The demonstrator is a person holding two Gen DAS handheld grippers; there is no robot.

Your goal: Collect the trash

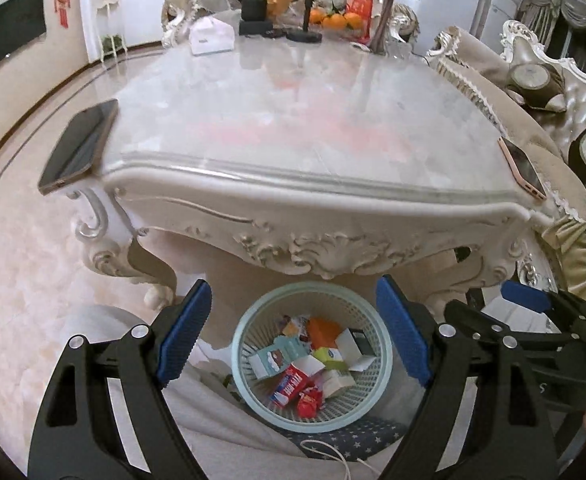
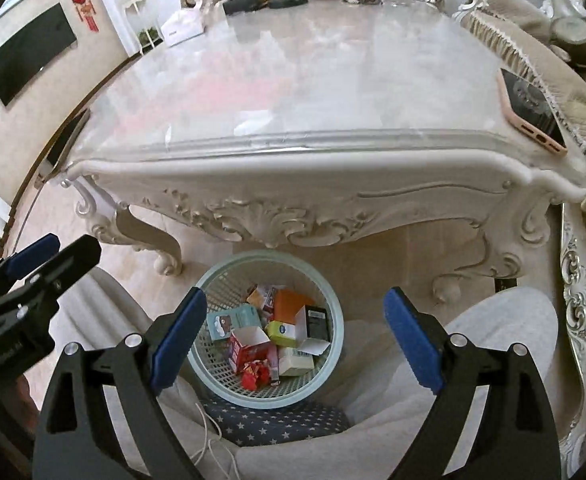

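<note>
Trash, by my reading, was all in: the round pale-green lattice plastic basket [image 1: 312, 354] sat on the floor beneath the near edge of the carved white marble-topped table [image 1: 293, 128], directly under both tools I was steering. My left gripper [image 1: 293, 334] hung above it with blue pads spread wide and nothing between them; my right gripper [image 2: 295, 338] did the same, and neither looked the nearer. Inside the basket lay small crumpled cartons [image 2: 253, 344], an orange box [image 2: 291, 304] and a red wrapper [image 2: 255, 376], heaped loosely. On the tabletop's near half I saw no litter, only a dark phone [image 1: 79, 146] overhanging the left edge and a pink-cased phone [image 2: 533, 114] at the right. I judged any further piece would lie forward and above the basket.
</note>
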